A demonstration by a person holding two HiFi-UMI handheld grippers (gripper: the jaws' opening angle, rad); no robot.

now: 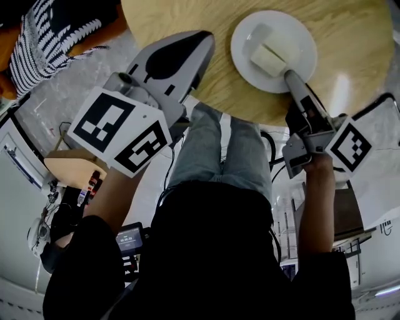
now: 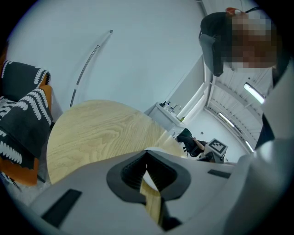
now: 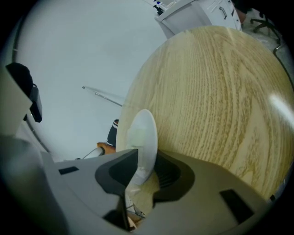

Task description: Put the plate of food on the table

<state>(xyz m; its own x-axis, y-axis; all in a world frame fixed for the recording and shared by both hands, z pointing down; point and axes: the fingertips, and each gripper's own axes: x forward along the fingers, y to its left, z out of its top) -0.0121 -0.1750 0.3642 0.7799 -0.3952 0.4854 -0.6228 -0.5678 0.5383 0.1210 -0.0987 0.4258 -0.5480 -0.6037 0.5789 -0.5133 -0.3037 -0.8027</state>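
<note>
– Plate of food [image 1: 300, 31], where is it?
– It is set flat on the round wooden table [image 1: 187, 15], right side, just inside the near edge. Pale food blocks [image 1: 267, 59] are carried on it.
– Right gripper [image 1: 289, 75], fingers?
– They are parted a little. The plate's near rim is seen between them in the right gripper view. A slim gap is seen beside the rim, so no clamp is read.
– Left gripper [image 1: 203, 40]?
– The fingers are brought together at the tips and nothing is held. Only wood grain is seen through the slit behind the tips.
– Edges and room?
– The table's near edge is found just behind the plate, toward the person's knee [image 1: 225, 150]. Bare tabletop is seen beyond the plate and to its left. The left gripper is kept left of the plate, apart from it. A striped cloth [image 1: 44, 37] is seen off the table at far left.
– Pose?
– Both grippers are pointed forward and tilted down. The right forearm is stretched straight toward the plate, with its marker cube [image 1: 350, 145] just beside the hand [image 1: 319, 164]. The left gripper is held nearer the head camera, its marker cube [image 1: 119, 131] large in view.
</note>
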